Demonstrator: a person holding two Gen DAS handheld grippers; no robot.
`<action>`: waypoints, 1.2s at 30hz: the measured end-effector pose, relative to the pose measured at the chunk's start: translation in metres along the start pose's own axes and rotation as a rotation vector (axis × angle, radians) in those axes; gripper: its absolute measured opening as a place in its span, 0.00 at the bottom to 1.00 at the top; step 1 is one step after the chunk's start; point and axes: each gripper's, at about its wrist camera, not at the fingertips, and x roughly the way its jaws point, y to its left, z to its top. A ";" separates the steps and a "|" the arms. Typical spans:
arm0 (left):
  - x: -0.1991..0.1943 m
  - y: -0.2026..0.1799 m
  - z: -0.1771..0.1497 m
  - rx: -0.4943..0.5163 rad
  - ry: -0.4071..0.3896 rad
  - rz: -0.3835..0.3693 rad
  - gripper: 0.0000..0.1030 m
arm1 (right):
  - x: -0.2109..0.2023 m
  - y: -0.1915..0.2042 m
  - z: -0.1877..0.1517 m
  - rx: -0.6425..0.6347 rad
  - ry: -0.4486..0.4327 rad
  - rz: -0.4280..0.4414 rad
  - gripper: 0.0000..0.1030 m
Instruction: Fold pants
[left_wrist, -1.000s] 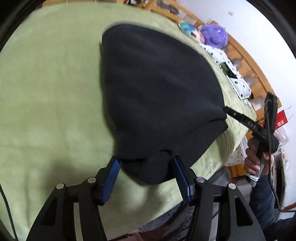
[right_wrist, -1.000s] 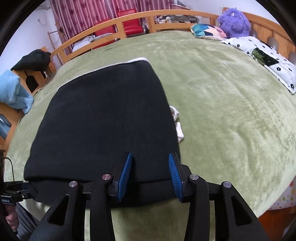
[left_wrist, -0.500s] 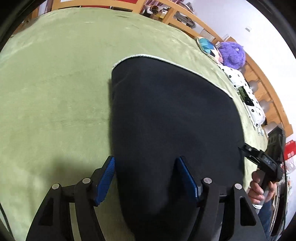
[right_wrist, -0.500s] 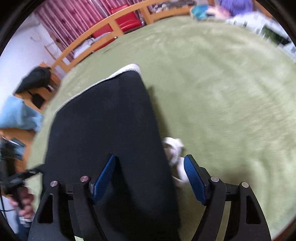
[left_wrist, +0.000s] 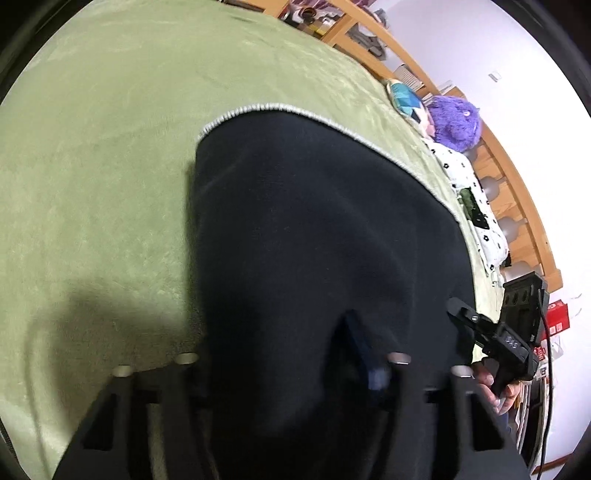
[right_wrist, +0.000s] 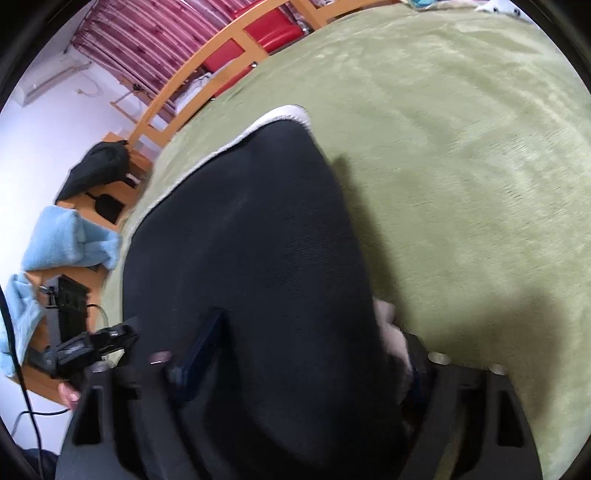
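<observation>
The black pants (left_wrist: 314, 229) with a white trimmed far edge lie on the green blanket (left_wrist: 92, 184). Their near edge is lifted and drapes over both grippers. My left gripper (left_wrist: 280, 354) has its jaws wide apart with the cloth lying between and over the fingers. My right gripper (right_wrist: 295, 358) is open too, with the pants (right_wrist: 251, 240) bunched over it and a white drawstring (right_wrist: 388, 325) by its right finger. The right gripper also shows in the left wrist view (left_wrist: 491, 332), and the left gripper in the right wrist view (right_wrist: 92, 343).
Wooden bed rails (left_wrist: 509, 177) run along the far side. A purple plush (left_wrist: 456, 123), a blue cushion (left_wrist: 404, 98) and a spotted cloth (left_wrist: 472, 206) lie at the blanket's far right. Red chairs (right_wrist: 266, 33), a black garment (right_wrist: 96, 170) and a blue towel (right_wrist: 62, 240) stand beyond the left edge.
Both grippers have opened wider and pushed forward and up under the near edge of the pants. The cloth now covers the fingers, and the views have tilted.
</observation>
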 end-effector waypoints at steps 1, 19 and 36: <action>-0.007 -0.001 0.000 0.012 -0.013 -0.008 0.31 | -0.006 0.004 -0.002 -0.015 -0.015 -0.013 0.65; -0.162 0.050 0.005 0.076 -0.152 0.086 0.25 | -0.008 0.184 -0.051 -0.101 -0.128 -0.048 0.21; -0.189 0.140 -0.028 0.020 -0.091 0.294 0.52 | 0.048 0.231 -0.072 -0.186 -0.059 -0.157 0.47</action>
